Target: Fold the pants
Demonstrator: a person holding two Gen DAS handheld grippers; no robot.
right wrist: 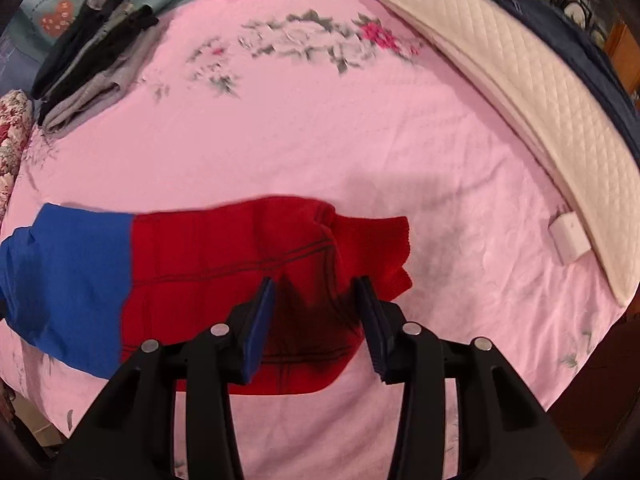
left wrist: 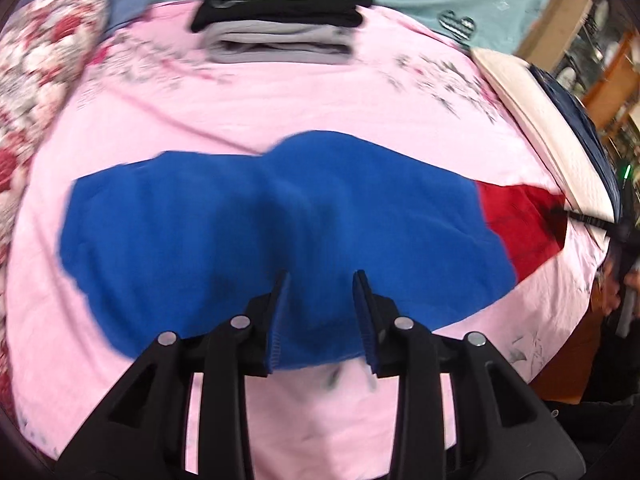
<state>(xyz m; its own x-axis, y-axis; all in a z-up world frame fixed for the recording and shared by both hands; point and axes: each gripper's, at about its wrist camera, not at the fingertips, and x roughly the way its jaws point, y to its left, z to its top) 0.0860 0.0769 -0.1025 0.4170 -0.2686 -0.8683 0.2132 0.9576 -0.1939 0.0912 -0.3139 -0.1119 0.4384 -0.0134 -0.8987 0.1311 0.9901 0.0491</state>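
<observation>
The pants (left wrist: 248, 224) are blue with a red waist part and lie flat across the pink bedsheet (left wrist: 320, 104). In the left wrist view my left gripper (left wrist: 321, 280) is open above the blue part's near edge, holding nothing. In the right wrist view the red part (right wrist: 224, 264) lies in the middle with the blue part (right wrist: 76, 280) at the left. My right gripper (right wrist: 316, 286) is open above the red part's near edge, holding nothing.
A stack of folded dark and grey clothes (left wrist: 280, 20) sits at the far side of the bed, also in the right wrist view (right wrist: 92, 48). A cream quilted pillow (right wrist: 520, 92) lies along the right edge with a small white box (right wrist: 568, 240) beside it. A floral pillow (left wrist: 36, 80) is at the left.
</observation>
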